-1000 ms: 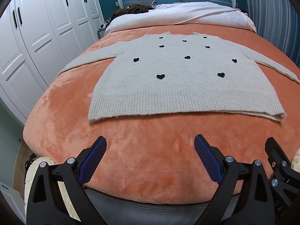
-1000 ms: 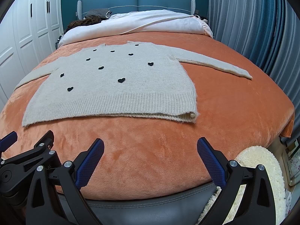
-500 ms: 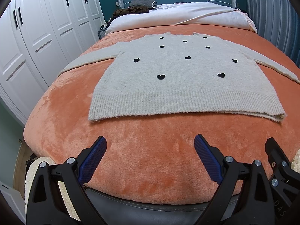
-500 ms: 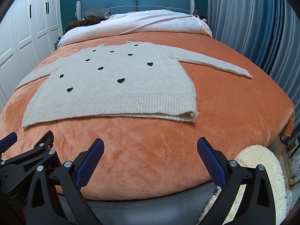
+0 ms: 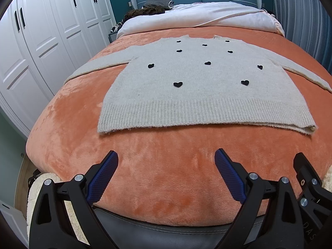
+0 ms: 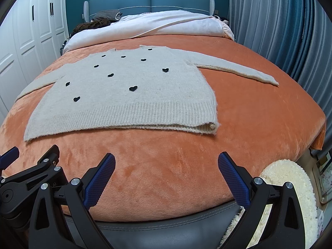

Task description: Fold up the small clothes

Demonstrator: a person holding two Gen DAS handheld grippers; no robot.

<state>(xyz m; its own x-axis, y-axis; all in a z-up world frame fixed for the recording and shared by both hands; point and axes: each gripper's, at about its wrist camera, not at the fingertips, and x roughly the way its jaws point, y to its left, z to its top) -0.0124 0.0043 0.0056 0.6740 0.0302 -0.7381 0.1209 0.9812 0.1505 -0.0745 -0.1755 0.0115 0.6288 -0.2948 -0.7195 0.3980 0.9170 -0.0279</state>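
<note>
A small beige knit sweater point(image 5: 207, 95) with black hearts lies flat on the orange blanket point(image 5: 161, 166), sleeves spread out to both sides, ribbed hem toward me. It also shows in the right wrist view point(image 6: 132, 103). Its right sleeve point(image 6: 238, 70) stretches out to the right. My left gripper point(image 5: 166, 157) is open and empty, over the blanket short of the hem. My right gripper point(image 6: 166, 159) is open and empty, also short of the hem. Part of the right gripper shows at the right edge of the left wrist view point(image 5: 309, 182).
White wardrobe doors point(image 5: 41, 41) stand along the left of the bed. A white duvet point(image 5: 207, 16) and dark clothes point(image 5: 153, 6) lie at the headboard end. Blue curtains point(image 6: 280, 31) hang on the right. A fluffy cream rug point(image 6: 290, 180) lies at the bed's foot.
</note>
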